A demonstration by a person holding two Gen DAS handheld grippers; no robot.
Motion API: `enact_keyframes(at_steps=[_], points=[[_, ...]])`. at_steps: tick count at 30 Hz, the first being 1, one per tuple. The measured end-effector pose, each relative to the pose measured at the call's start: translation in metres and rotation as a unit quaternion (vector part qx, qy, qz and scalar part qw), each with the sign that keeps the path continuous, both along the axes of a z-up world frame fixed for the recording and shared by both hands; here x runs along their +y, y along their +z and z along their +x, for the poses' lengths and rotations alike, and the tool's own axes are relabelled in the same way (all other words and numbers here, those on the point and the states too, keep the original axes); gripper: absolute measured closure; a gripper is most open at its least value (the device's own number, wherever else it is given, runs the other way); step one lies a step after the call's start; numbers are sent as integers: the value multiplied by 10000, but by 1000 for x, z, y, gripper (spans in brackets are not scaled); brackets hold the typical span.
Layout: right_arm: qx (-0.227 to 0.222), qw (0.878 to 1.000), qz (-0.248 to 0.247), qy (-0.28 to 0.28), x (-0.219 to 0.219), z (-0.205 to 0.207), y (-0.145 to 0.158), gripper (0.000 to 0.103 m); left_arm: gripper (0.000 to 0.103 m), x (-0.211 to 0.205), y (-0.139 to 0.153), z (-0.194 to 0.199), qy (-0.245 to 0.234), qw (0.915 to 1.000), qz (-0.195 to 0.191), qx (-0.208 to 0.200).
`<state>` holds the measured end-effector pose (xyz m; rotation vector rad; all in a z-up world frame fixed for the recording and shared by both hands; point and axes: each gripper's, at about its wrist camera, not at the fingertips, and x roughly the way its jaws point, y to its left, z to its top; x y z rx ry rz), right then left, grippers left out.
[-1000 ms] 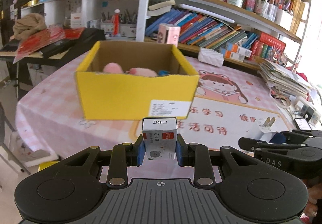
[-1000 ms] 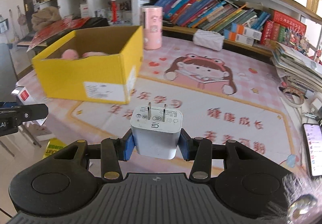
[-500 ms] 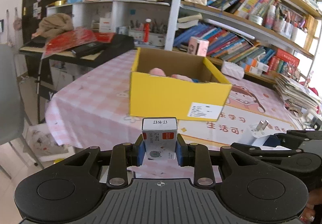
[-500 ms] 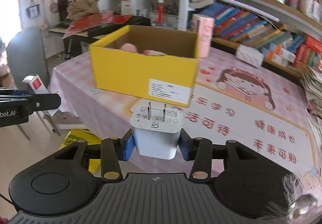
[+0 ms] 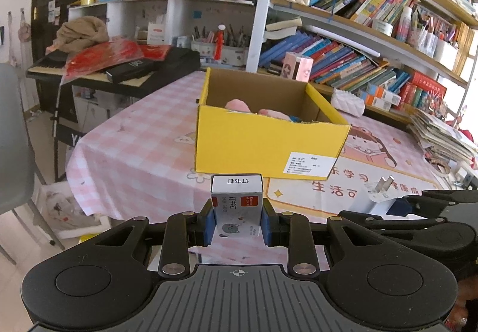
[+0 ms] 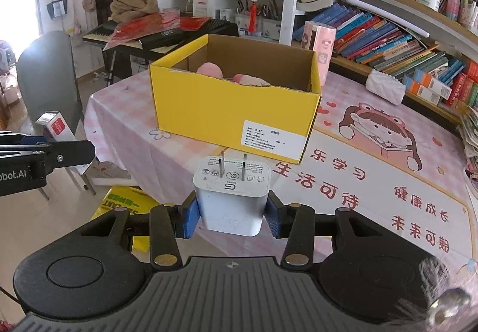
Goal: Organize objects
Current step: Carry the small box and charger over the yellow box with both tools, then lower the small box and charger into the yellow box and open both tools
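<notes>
My left gripper is shut on a small grey staple box with a red label, held in the air off the table's near edge. My right gripper is shut on a white plug charger, prongs pointing forward. An open yellow cardboard box stands on the pink table, ahead of both grippers, with pink soft items inside. In the right wrist view the box is ahead and the left gripper with the staple box shows at far left. The charger also shows at right in the left wrist view.
The table has a pink checked cloth with a cartoon mat. A pink carton stands behind the box and a white pouch lies at right. Bookshelves lie behind; a keyboard and grey chair stand to the left.
Both grippers have pulled back and to the left from the yellow box, off the table's near edge, still holding their objects. The box now looks smaller and farther.
</notes>
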<state>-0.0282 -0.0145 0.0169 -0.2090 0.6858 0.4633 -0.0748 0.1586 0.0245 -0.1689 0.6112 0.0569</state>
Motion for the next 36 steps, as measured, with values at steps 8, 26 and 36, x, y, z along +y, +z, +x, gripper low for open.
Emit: enact_keyframes(at_steps=[8, 26, 36], points=[[-50, 9999, 133, -25, 1, 34, 8, 61, 75, -4, 13, 36, -1, 9996, 166, -238], [-868, 9953, 415, 117, -4, 184, 60, 61, 75, -39, 25, 169, 86, 9976, 514, -448], [-412, 9972, -3, 624, 23, 266, 31, 61, 75, -57, -8, 220, 61, 9968, 728, 310]])
